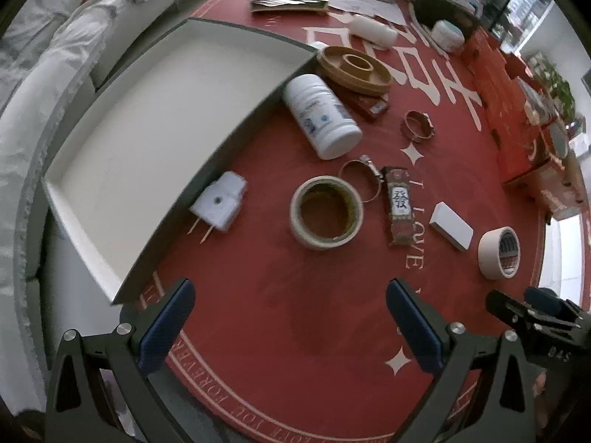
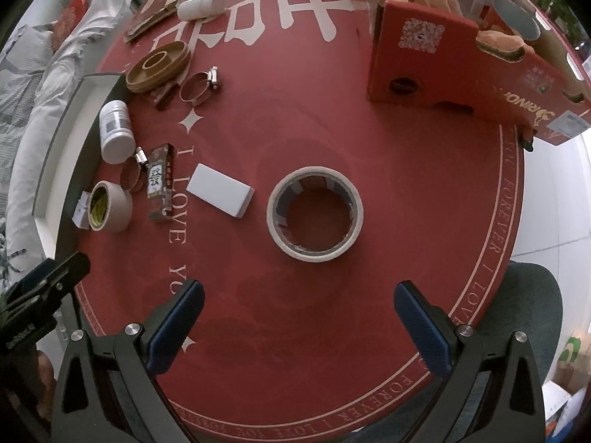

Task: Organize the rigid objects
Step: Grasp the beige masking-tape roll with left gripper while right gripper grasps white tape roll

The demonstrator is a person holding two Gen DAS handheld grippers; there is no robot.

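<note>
Probably light, stiff, hollow: cream masking-tape roll [image 2: 315, 213] at frame centre, best pinched across its wall; right gripper [image 2: 297, 324] and left gripper [image 1: 290, 322] both spread wide, empty.

I see tray [image 1: 110, 155] at table's left edge; plug [image 1: 218, 206] and bottle [image 1: 320, 114] just beside its wall; tape roll [image 1: 325, 211] right of plug; second roll [image 2: 314, 212] well right

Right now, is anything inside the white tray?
No, the white tray shows only its bare floor; the pill bottle lies outside it.
</note>
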